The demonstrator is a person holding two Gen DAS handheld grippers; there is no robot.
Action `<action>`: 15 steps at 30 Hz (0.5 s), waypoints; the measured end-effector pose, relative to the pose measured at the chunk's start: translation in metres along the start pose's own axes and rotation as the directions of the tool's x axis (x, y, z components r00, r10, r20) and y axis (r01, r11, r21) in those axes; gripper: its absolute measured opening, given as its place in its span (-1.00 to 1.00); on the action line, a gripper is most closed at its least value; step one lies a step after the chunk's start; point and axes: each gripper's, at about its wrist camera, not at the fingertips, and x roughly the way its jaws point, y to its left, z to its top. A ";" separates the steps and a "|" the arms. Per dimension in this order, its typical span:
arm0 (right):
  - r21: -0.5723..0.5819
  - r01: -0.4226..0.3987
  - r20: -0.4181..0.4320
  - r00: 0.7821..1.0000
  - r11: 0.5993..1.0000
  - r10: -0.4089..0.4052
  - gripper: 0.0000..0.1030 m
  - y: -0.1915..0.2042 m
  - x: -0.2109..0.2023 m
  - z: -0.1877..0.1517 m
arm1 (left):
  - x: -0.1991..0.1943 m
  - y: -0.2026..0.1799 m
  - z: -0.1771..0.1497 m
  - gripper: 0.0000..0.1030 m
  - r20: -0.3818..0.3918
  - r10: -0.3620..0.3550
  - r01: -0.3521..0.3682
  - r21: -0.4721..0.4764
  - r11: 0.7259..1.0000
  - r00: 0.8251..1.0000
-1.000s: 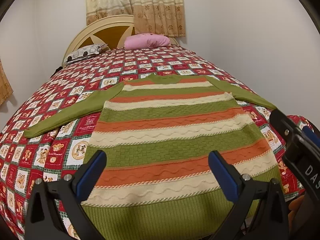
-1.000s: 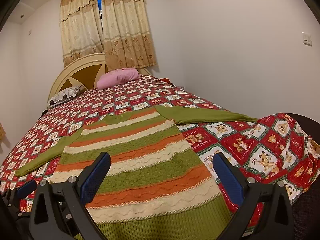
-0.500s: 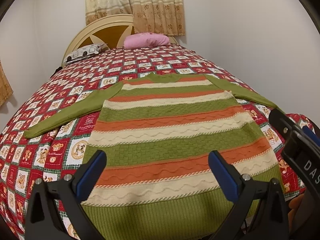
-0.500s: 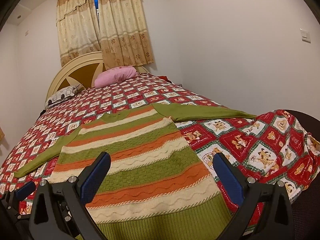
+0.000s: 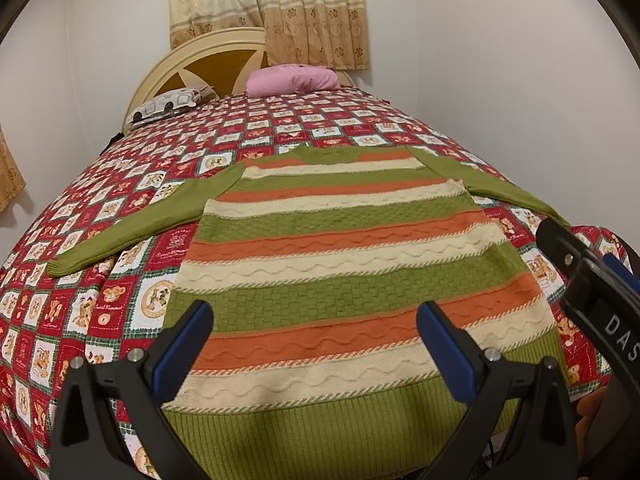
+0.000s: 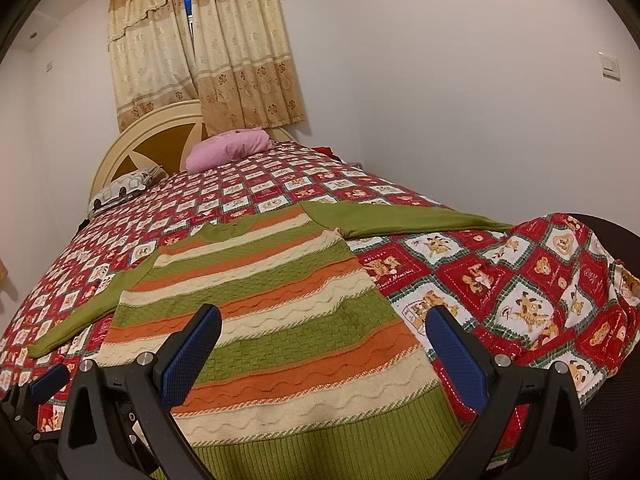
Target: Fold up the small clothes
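A pink pillow (image 5: 291, 79) and cream arched headboard (image 5: 200, 60) sit far beyond the red patchwork bedspread (image 5: 80, 300). The green, orange and cream striped knitted sweater (image 5: 340, 264) lies flat, sleeves spread, beneath the left gripper (image 5: 316, 344) and right gripper (image 6: 324, 344), both wide apart and empty.

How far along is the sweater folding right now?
Done: the striped sweater lies flat on the quilt, both sleeves spread out. In hand: nothing; the left gripper and right gripper are open above its hem. Left: every fold.
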 end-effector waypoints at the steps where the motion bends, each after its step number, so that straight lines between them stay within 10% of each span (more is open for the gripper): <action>1: 0.000 0.000 -0.001 1.000 1.000 0.000 0.98 0.000 0.000 0.000 | 0.000 0.000 0.000 1.00 0.000 -0.001 0.001 0.000 1.000 1.000; 15: 0.000 0.000 -0.005 1.000 1.000 0.000 0.98 0.000 0.001 -0.001 | 0.000 0.000 0.000 1.00 -0.001 -0.001 0.001 0.000 1.000 1.000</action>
